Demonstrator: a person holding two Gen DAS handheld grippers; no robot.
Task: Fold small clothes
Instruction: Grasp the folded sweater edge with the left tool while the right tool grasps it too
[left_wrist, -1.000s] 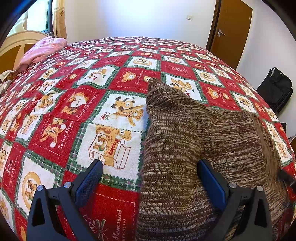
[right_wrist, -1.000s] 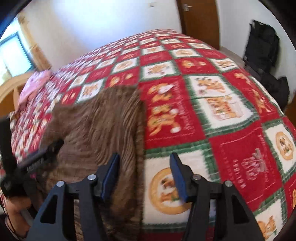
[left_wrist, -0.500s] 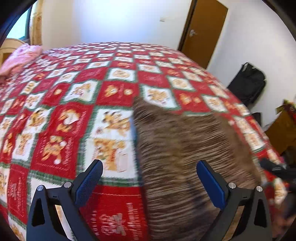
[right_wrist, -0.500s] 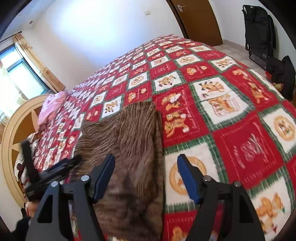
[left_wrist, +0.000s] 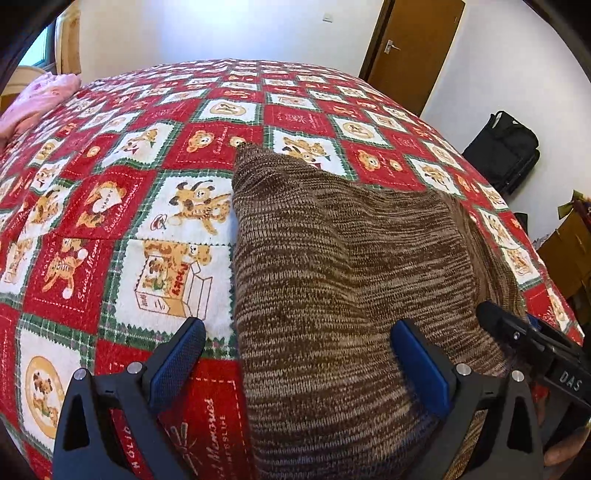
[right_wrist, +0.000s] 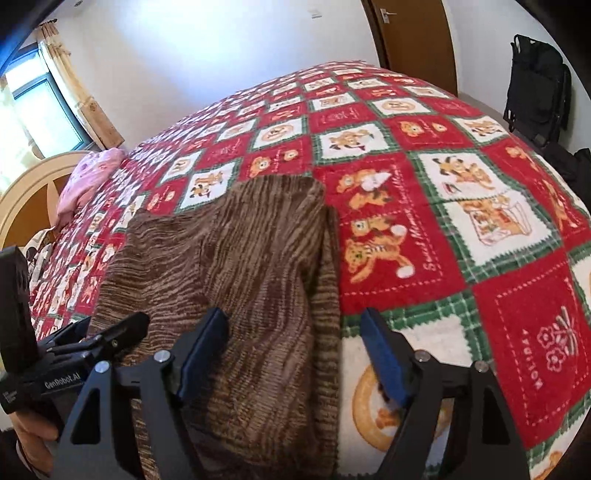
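Observation:
A brown knitted sweater (left_wrist: 332, 258) lies folded on the red patchwork bedspread (left_wrist: 110, 184); it also shows in the right wrist view (right_wrist: 251, 266). My left gripper (left_wrist: 295, 354) is open and empty, its jaws wide apart over the sweater's near left edge. My right gripper (right_wrist: 295, 347) is open and empty, over the sweater's near right edge. The right gripper shows at the right of the left wrist view (left_wrist: 524, 339). The left gripper shows at the left of the right wrist view (right_wrist: 92, 339).
A pink cloth (left_wrist: 40, 96) lies at the far left by the wooden headboard (right_wrist: 29, 192). A brown door (left_wrist: 413, 48) and a black bag (left_wrist: 506, 151) stand beyond the bed on the right. Bedspread (right_wrist: 480, 221) extends right of the sweater.
Both grippers swung up and away half a second ago and have come back down low over the sweater's near edge. The right gripper's jaws have opened wider. The sweater has not moved.

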